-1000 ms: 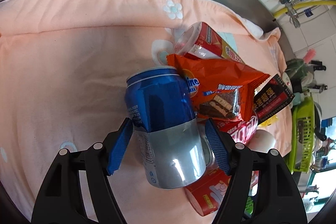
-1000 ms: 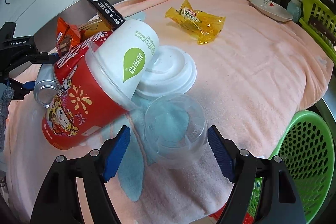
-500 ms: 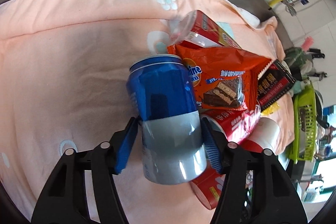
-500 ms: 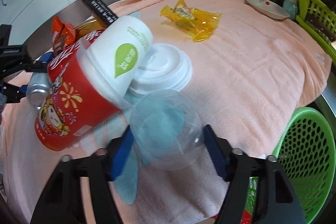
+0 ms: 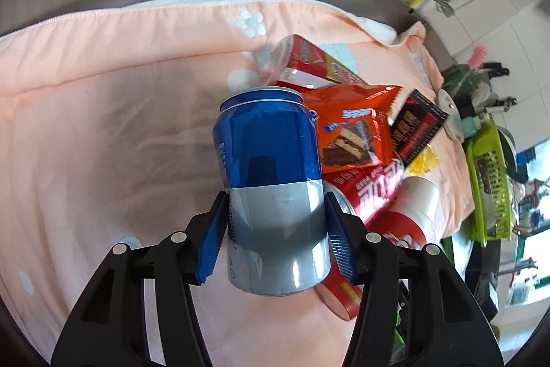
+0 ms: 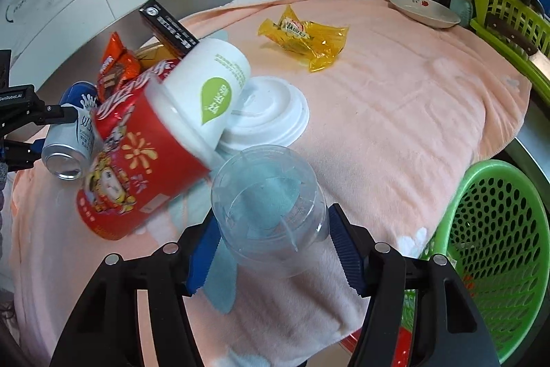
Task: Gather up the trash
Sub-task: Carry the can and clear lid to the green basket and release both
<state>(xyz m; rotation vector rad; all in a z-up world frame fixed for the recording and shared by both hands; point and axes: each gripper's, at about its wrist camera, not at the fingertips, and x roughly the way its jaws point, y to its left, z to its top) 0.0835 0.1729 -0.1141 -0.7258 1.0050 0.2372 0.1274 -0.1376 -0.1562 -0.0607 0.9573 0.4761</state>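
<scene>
- Blue-and-silver drink can (image 5: 275, 195): pinched at its silver end by the left gripper (image 5: 275, 239), whose jaws have just been closing; tilted above the peach towel (image 5: 103, 126) on the table.
- Clear plastic cup (image 6: 271, 212): clamped between the right gripper (image 6: 275, 246) pads, jaws just closed in.
- Red paper tub (image 6: 137, 167), white cup (image 6: 209, 98), white lid (image 6: 275, 116): heaped beside it.
- Green basket (image 6: 498, 250): at the table edge.

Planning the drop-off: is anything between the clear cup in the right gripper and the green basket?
Nothing visible: the right gripper holds the clear cup, and only bare peach towel lies toward the green basket.
</scene>
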